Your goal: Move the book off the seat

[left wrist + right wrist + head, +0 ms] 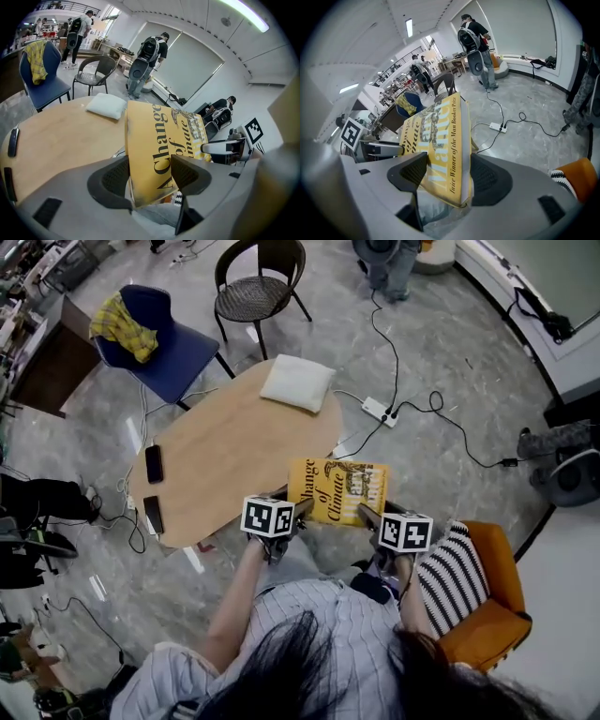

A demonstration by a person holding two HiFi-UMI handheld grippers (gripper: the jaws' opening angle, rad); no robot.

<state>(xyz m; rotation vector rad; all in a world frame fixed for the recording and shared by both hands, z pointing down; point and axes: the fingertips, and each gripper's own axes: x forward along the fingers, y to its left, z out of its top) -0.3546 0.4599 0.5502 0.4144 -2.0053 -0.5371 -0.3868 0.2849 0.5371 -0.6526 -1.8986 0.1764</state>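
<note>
A yellow book (337, 490) with dark lettering hangs level in the air just past the near edge of the wooden table (216, 456), above my lap. My left gripper (302, 510) is shut on its near left corner. In the left gripper view the book (159, 145) stands slantwise between the pads of the left gripper (150, 176) and touches both. My right gripper (366, 514) is shut on the near right corner. The right gripper view shows the right gripper (449, 173) holding the book (440, 140) at its spine side. The orange armchair (492, 596) stands to my right.
A striped cushion (450, 577) lies in the orange armchair. On the table are a white pillow (297, 382) and two dark phones (154, 463). A blue chair (169, 343) with a yellow cloth and a wicker chair (253, 292) stand beyond. A power strip (380, 411) and cables cross the floor.
</note>
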